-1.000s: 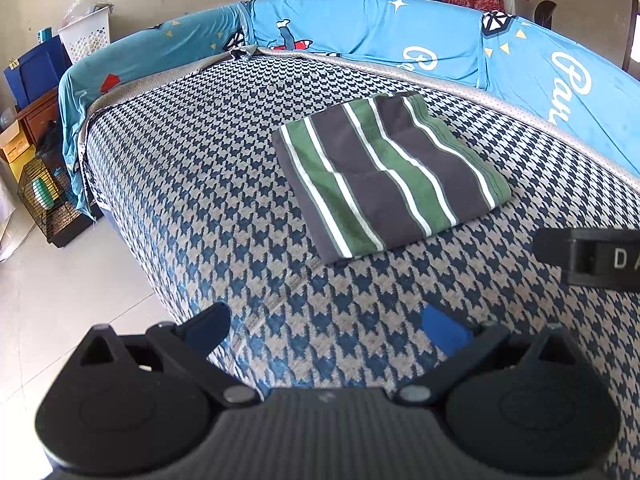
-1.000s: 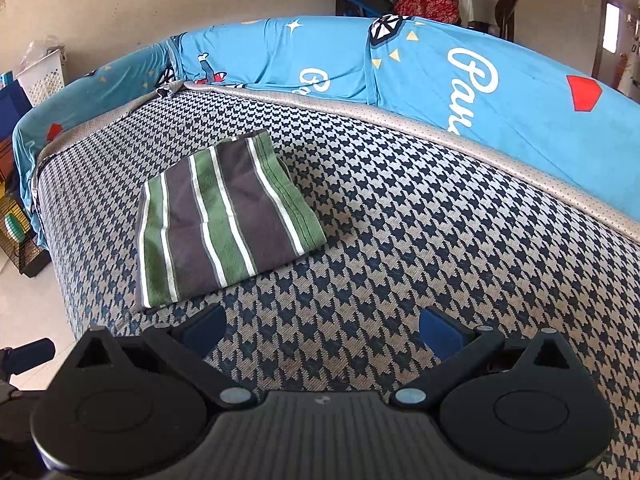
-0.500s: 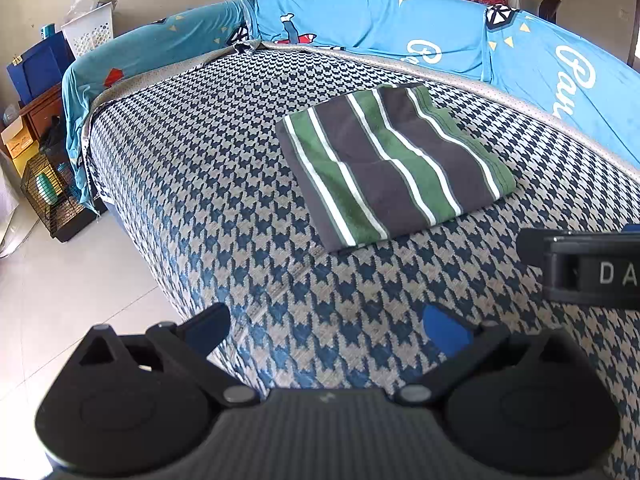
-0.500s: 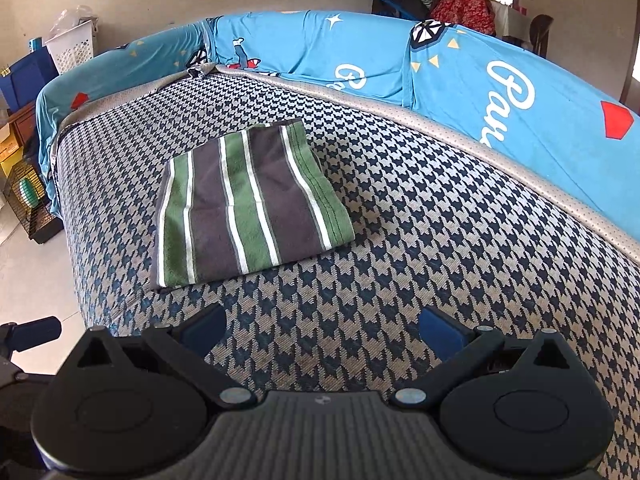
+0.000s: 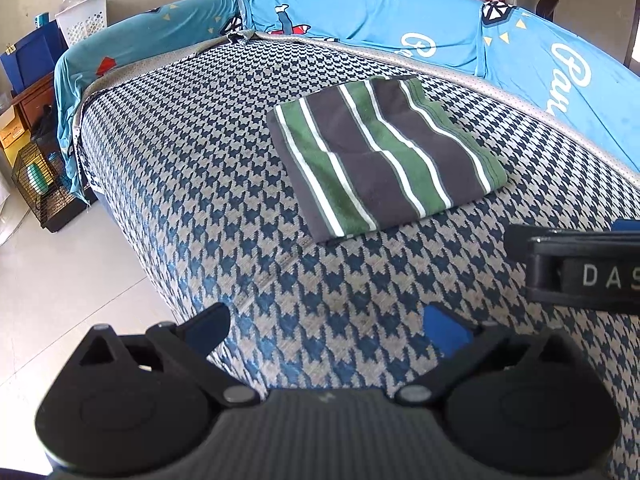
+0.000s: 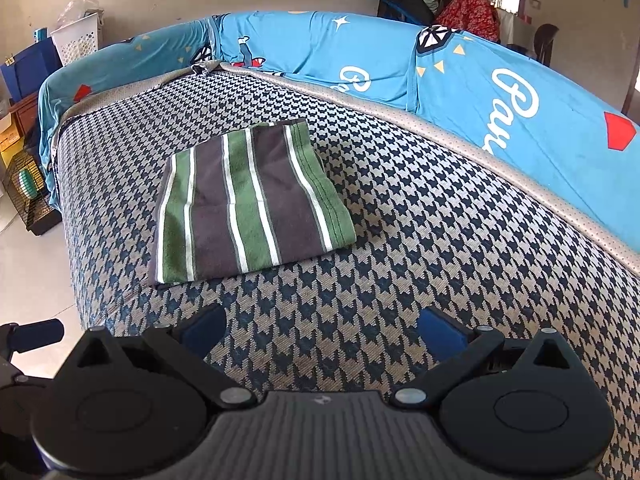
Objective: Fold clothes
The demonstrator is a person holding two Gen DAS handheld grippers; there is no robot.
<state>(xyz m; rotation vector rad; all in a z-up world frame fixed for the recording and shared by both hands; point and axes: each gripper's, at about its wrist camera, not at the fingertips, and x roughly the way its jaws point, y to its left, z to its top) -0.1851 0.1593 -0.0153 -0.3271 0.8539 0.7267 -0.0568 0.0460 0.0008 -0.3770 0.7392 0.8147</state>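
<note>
Left wrist view: the left gripper hangs above the near edge of a bed, its two blue-padded fingers spread wide with nothing between them. Beneath it lies the houndstooth bed cover, dark blue and grey. The striped garment, green and dark grey with thin white lines, rests flat on that cover as a neat folded rectangle, well ahead of the fingertips and a little to the right, touching neither gripper. Behind it a bright blue printed sheet runs along the far side of the bed. At the right edge of this view a black part of the right gripper juts in, with white letters on it. Off the left side of the bed are pale floor tiles, a wire cage and a white laundry basket.

Right wrist view: the right gripper also sits over the near part of the cover, jaws wide apart and empty. The folded garment lies ahead and to the left of it, stripes running away from the camera, with its near edge close to the bed's left front corner. The blue sheet curves along the right and far sides. A black bit of the left gripper shows at the lower left edge.
</note>
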